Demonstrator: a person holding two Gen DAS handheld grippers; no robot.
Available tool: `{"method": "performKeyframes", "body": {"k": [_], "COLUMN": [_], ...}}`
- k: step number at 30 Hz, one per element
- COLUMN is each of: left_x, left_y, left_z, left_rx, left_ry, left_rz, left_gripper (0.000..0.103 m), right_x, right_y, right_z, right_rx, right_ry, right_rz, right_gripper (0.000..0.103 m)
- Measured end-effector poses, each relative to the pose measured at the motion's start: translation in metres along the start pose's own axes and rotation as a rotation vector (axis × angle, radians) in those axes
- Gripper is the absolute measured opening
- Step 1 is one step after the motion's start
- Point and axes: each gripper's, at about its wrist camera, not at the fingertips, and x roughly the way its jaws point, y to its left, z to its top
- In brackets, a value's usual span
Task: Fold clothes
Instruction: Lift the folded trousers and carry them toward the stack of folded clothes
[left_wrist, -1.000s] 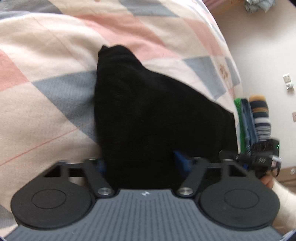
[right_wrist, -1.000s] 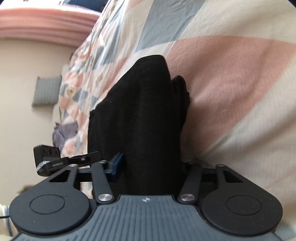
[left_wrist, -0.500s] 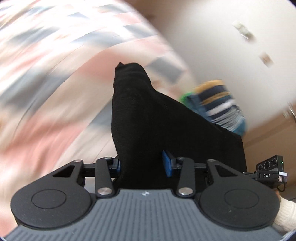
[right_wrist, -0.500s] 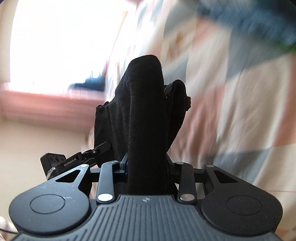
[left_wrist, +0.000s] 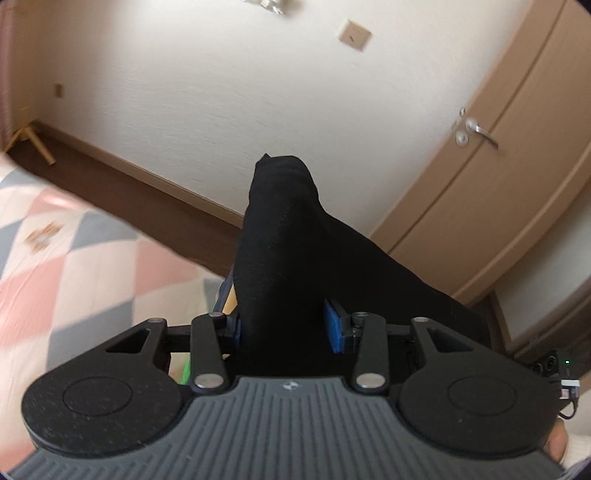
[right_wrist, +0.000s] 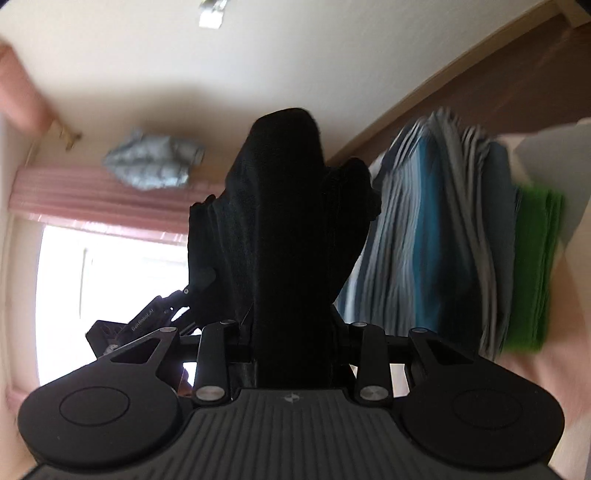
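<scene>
A folded black garment is held up in the air between both grippers. My left gripper is shut on one edge of it, the cloth bunched between the blue pads. My right gripper is shut on the other edge of the black garment, which stands up and hides the fingertips. The left gripper's body shows at the lower left of the right wrist view. A stack of folded clothes, striped blue, grey and green, lies to the right in the right wrist view.
The bed with a pink, grey and cream patterned cover lies below at the left. Behind are a cream wall, a brown floor strip and a tan door with a metal handle. A crumpled grey cloth and a bright window show beyond.
Both grippers have lifted the black garment off the bed and swung round; the views now face the wall, door and clothes stack instead of the bed cover.
</scene>
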Motion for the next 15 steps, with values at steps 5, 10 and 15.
{"method": "performKeyframes", "body": {"k": [5, 10, 15], "left_x": [0.084, 0.124, 0.122], "left_y": [0.023, 0.036, 0.035], "left_z": [0.005, -0.014, -0.013], "left_rx": [-0.007, 0.023, 0.058], "left_ry": [0.091, 0.071, 0.077], "left_rz": [0.018, 0.043, 0.044], "left_gripper": [0.036, 0.042, 0.044], "right_x": [0.031, 0.044, 0.028], "right_y": [-0.039, -0.056, -0.036], "right_z": [0.033, 0.044, 0.037], "right_rx": [-0.004, -0.041, -0.117], "right_ry": [-0.014, -0.006, 0.022], "right_rz": [-0.113, -0.141, -0.209], "right_gripper": [0.034, 0.039, 0.049]}}
